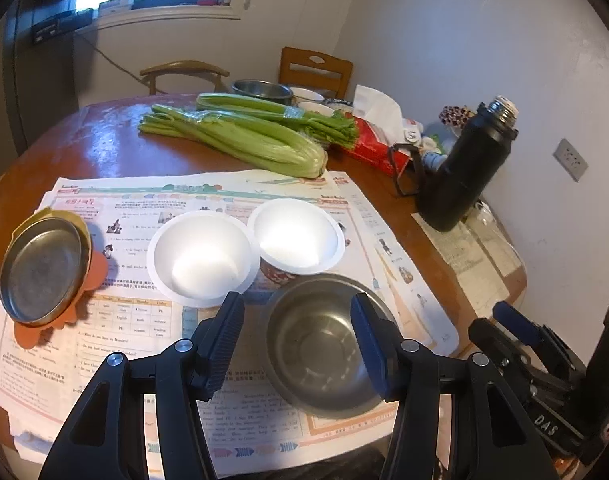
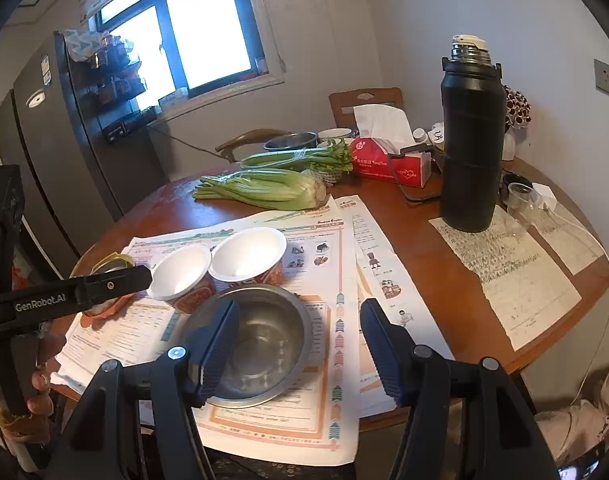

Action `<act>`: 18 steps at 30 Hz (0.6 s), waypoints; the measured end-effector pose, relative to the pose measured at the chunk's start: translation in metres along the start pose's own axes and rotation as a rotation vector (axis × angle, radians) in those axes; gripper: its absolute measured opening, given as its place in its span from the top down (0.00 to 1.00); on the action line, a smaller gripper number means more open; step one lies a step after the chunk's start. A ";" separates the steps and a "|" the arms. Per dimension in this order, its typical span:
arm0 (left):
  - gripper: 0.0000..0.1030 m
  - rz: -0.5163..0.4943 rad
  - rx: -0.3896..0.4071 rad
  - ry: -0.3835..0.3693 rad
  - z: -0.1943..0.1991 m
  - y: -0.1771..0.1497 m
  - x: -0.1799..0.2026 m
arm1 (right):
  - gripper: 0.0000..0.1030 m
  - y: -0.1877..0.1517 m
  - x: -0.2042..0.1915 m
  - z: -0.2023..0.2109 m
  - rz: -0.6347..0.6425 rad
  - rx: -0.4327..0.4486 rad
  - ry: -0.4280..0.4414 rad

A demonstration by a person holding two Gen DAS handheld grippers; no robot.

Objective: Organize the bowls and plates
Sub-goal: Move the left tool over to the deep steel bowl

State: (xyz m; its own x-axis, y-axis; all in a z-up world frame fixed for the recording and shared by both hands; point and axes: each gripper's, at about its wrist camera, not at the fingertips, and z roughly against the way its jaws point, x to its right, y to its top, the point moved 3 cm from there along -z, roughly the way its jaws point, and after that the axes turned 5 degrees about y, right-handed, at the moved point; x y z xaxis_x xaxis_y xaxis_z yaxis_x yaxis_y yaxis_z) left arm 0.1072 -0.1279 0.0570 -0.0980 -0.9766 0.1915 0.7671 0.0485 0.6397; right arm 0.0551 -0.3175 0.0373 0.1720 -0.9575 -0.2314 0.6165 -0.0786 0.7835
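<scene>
Stock on the newspaper-covered table [image 2: 424, 264], as I read it from my station:

- Steel bowl [image 1: 320, 344], nearest me, alone.
- Two white paper bowls [image 1: 202, 258] [image 1: 298, 236], side by side, touching, not nested.
- Metal plate [image 1: 40, 270], on an orange holder, far left.
- More bowls behind the celery [image 1: 240, 136], too small to sort.

Left tongs [image 1: 298, 344]: open, empty, above the steel bowl. Right tongs [image 2: 300, 344]: open, empty.

Progress: nothing stacked yet; I judge the whole job remains.

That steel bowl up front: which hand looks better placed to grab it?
Probably the left. The left gripper already has one open finger over the steel bowl rim. The right gripper frames it too, but sits further aside.
</scene>
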 end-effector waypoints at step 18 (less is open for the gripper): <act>0.44 0.006 -0.138 0.058 -0.055 -0.029 -0.001 | 0.39 -0.011 0.003 -0.042 0.080 -0.084 0.017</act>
State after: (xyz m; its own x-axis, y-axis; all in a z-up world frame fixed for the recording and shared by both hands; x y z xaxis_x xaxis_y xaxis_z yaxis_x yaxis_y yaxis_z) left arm 0.1205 -0.1398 -0.0028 -0.0599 -0.9870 0.1493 0.8475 0.0287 0.5299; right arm 0.0810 -0.3082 0.0036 0.2356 -0.9550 -0.1804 0.6622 0.0219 0.7490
